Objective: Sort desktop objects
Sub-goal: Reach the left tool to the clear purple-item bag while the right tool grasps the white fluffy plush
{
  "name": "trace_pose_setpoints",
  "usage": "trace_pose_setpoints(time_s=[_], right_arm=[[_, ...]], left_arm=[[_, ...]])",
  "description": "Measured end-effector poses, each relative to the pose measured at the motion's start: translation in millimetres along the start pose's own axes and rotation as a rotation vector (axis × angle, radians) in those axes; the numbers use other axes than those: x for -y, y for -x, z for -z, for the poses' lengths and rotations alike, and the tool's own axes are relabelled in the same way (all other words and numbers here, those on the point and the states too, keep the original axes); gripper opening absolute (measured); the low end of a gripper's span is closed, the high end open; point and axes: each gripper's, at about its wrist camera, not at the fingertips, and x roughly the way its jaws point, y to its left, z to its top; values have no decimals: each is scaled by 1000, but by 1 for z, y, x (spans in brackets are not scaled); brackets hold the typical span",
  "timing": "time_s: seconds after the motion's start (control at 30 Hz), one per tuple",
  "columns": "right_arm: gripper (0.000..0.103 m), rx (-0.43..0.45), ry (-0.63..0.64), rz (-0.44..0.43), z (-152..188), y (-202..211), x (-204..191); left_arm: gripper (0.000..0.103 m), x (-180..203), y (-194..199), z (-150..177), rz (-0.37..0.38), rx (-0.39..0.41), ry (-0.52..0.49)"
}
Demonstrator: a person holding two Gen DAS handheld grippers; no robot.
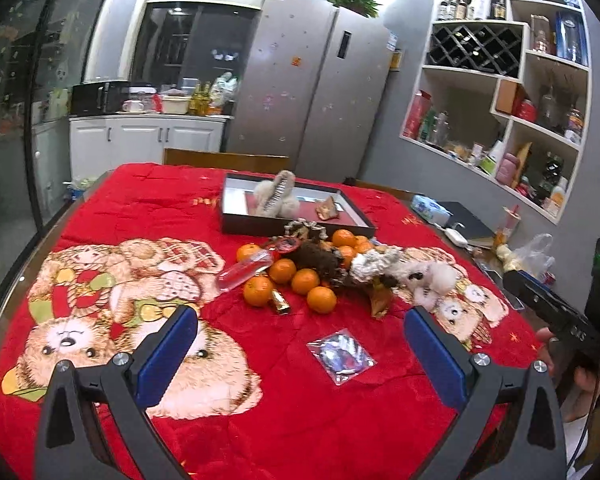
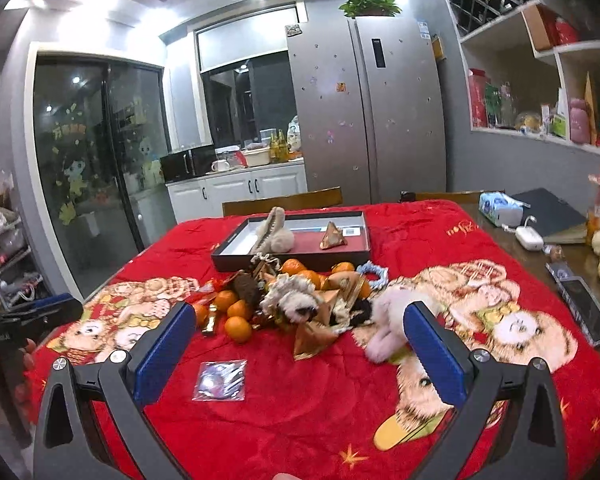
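Note:
A heap of objects lies mid-table on the red blanket [image 1: 292, 420]: several oranges [image 1: 282, 271] [image 2: 238, 329], a clear plastic tube [image 1: 244, 273], fluffy plush toys [image 1: 428, 276] [image 2: 384, 332], gold wrapped parcels [image 2: 314, 338] and a small gold bar [image 1: 280, 303]. A dark tray [image 1: 292, 226] [image 2: 292, 260] behind the heap holds a fluffy hair clip [image 1: 276, 200] and a gold parcel [image 1: 330, 209]. A small clear packet [image 1: 340, 356] [image 2: 221, 380] lies near the front. My left gripper [image 1: 300, 352] and right gripper [image 2: 300, 344] are both open and empty, above the blanket short of the heap.
Chair backs [image 1: 224, 159] stand behind the table. On the bare table at the right are a tissue pack [image 2: 500, 208], a dark folder [image 2: 552, 212], a white charger [image 2: 528, 238] and a phone [image 2: 588, 312]. A fridge [image 1: 312, 92] and wall shelves [image 1: 508, 92] are beyond.

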Motion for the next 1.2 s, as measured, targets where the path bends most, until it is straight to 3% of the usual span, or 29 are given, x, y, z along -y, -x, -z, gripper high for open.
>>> trace_pose_setpoints(time_s=[0.17, 0.43, 0.77, 1.0, 1.2], right_arm=[[103, -16, -89, 35, 0, -5, 18], [103, -56, -93, 135, 0, -22, 34], [103, -143, -121, 176, 0, -59, 63], [103, -230, -165, 184, 5, -99, 89], [103, -302, -210, 171, 12, -134, 105]], left_arm=[[103, 10, -25, -12, 20, -27, -49], [103, 16, -75, -13, 50, -89, -34], [103, 34, -136, -11, 76, -197, -39], [103, 38, -186, -11, 50, -327, -34], [103, 31, -219, -6, 96, -439, 59]])
